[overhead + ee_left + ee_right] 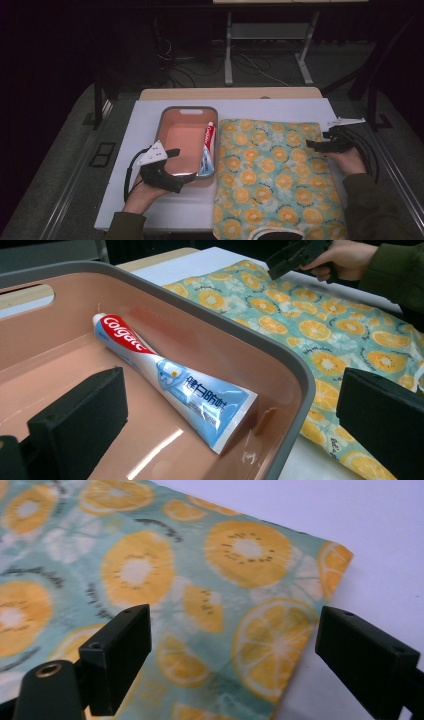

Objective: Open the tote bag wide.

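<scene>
Lying in pink tray (172, 131), toothpaste tube (207, 148) hugs its 3 o'clock wall; fruit-print cloth (272, 175) alongside. Left gripper (175, 170) jaws wide, straddling tray rim; right gripper (314, 145) wide over cloth's corner, empty.

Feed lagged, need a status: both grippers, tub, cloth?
Left gripper open, straddling pink tub's near rim; toothpaste inside. Right gripper open over fruit-print cloth's far corner. Nothing blocking.

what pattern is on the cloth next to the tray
Yellow-orange citrus slices and white flowers on a teal cloth, clearest in the right gripper view.
</scene>
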Available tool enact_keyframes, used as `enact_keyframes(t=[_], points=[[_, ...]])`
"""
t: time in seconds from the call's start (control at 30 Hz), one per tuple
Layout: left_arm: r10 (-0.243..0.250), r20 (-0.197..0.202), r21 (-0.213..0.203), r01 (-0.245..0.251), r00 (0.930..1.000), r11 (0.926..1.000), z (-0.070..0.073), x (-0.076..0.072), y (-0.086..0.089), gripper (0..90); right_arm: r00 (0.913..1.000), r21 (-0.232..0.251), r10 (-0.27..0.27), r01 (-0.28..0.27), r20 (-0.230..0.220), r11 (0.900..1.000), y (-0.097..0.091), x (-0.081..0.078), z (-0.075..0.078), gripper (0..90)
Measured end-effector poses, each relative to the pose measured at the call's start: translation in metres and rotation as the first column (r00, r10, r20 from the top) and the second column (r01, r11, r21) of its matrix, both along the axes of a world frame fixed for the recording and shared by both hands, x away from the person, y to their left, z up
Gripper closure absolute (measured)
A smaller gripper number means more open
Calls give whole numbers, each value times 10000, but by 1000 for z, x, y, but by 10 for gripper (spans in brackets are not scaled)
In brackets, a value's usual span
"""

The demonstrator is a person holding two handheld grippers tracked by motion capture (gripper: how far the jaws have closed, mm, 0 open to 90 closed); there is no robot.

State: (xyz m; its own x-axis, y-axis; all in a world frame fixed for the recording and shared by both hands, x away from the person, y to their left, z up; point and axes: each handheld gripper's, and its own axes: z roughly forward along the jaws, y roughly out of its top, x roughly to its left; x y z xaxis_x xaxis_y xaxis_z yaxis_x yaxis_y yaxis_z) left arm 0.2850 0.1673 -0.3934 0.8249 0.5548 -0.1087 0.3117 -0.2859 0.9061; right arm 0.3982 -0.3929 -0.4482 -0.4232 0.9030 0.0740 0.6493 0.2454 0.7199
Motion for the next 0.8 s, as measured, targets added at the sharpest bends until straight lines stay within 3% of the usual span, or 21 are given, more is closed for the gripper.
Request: enact_keyframes(t=[0.27,0.37,0.4,0.43,0.47,0.5,0.57,0.6,0.63,0.7,0.8], points=[[7,-21,19,-7,10000,10000,0,0,-1,0,9996,-91,43,-46,-293,9999,-3,7,-10,256],[2,-25,50,-2,10000,10000,0,0,-1,0,9998,-541,105,-114,-169,9985,-1,4,-8,397],[-10,-24,70,10,10000,10000,0,0,-1,0,9998,-523,107,-117,-189,9986,-1,4,-8,436],[-12,-23,72,12,10000,10000,0,0,-1,0,9996,-542,143,-156,-243,9984,-1,3,-6,550],[-15,-15,79,15,10000,10000,0,0,-1,0,9996,-542,143,-156,-243,9984,-1,3,-6,550],[-9,-20,76,9,10000,10000,0,0,-1,0,9992,-522,258,-273,-299,9983,-1,2,-5,649],[-4,-21,81,4,10000,10000,0,0,-1,0,9989,-502,318,-335,-333,9982,-1,2,-5,702],[-2,-20,80,2,10000,10000,0,0,-1,0,9979,-435,517,-534,-396,9976,-1,2,-5,782],[0,-19,85,0,10000,10000,0,0,-1,0,9979,-435,517,-534,-396,9976,-1,2,-5,782],[-9,-25,99,10,10000,10000,0,0,-1,0,9959,-321,760,-776,-501,9965,1,2,-4,884],[-2,-26,99,3,10000,10000,0,0,-1,0,9955,-240,773,-787,-540,9966,1,3,-3,893]])
